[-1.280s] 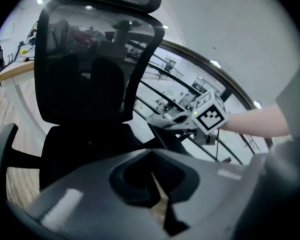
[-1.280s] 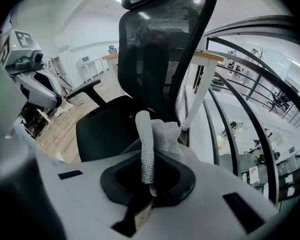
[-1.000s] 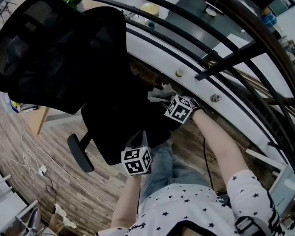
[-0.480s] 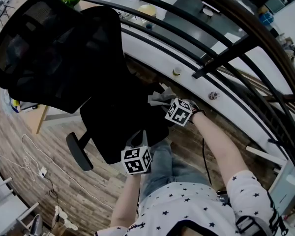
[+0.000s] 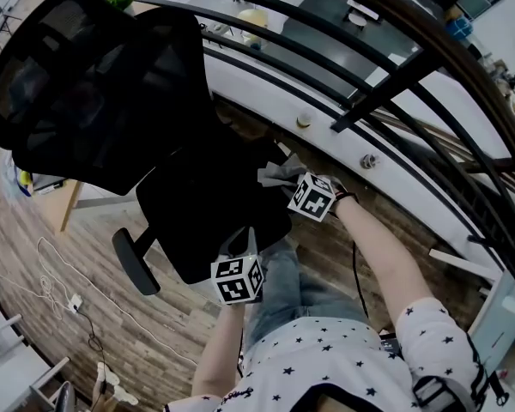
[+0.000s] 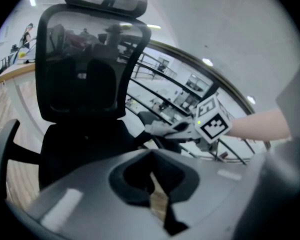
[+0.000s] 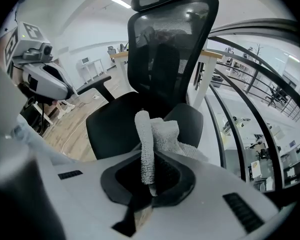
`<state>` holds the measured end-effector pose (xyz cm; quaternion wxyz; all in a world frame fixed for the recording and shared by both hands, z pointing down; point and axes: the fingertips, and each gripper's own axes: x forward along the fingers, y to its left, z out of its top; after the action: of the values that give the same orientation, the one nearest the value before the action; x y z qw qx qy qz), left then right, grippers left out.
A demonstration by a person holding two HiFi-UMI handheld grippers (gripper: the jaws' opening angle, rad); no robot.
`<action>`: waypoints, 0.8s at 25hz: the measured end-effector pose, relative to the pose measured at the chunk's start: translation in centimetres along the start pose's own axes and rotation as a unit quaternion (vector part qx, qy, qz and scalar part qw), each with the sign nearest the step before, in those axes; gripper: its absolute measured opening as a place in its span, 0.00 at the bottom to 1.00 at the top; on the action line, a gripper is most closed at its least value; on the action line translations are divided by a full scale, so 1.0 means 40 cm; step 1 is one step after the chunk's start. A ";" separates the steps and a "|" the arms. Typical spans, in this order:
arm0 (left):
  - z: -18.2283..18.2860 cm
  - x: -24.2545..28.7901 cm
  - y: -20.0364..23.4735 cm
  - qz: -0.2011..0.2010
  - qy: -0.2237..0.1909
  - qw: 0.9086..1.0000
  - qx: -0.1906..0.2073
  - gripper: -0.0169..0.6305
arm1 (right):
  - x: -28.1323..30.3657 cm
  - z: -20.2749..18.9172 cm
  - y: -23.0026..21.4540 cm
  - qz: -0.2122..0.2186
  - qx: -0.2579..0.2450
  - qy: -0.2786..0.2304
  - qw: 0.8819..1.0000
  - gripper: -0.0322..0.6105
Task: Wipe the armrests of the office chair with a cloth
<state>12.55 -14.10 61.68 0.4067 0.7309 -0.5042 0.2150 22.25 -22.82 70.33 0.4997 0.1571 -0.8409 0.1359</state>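
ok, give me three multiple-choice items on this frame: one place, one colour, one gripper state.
1. Where is the pale grey woven cloth?
A. lying on the chair seat
B. between the jaws of the right gripper
C. on the wooden floor

2. What colour is the mesh-backed office chair?
A. red
B. white
C. black

3. How do the jaws of the left gripper stand?
A. together, nothing between them
B. clamped on the cloth
C. wide apart round an armrest

Answers:
1 B, the right gripper view shows the cloth pinched and standing up from its jaws.
2 C, the back and seat are black in every view.
3 A, the left gripper view shows the jaws closed with nothing held.
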 end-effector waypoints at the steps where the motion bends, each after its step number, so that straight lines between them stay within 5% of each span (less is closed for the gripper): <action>1: -0.003 -0.001 -0.003 -0.001 0.000 1.000 0.001 0.04 | -0.001 -0.004 0.005 0.000 0.001 0.000 1.000 0.09; 20: -0.085 -0.034 -0.055 -0.015 0.005 1.000 0.010 0.04 | -0.032 -0.073 0.086 -0.014 0.017 -0.010 1.000 0.09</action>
<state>14.34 -10.21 61.83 0.4052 0.7412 -0.4891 0.2175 23.76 -18.37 70.30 0.4902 0.1788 -0.8413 0.1410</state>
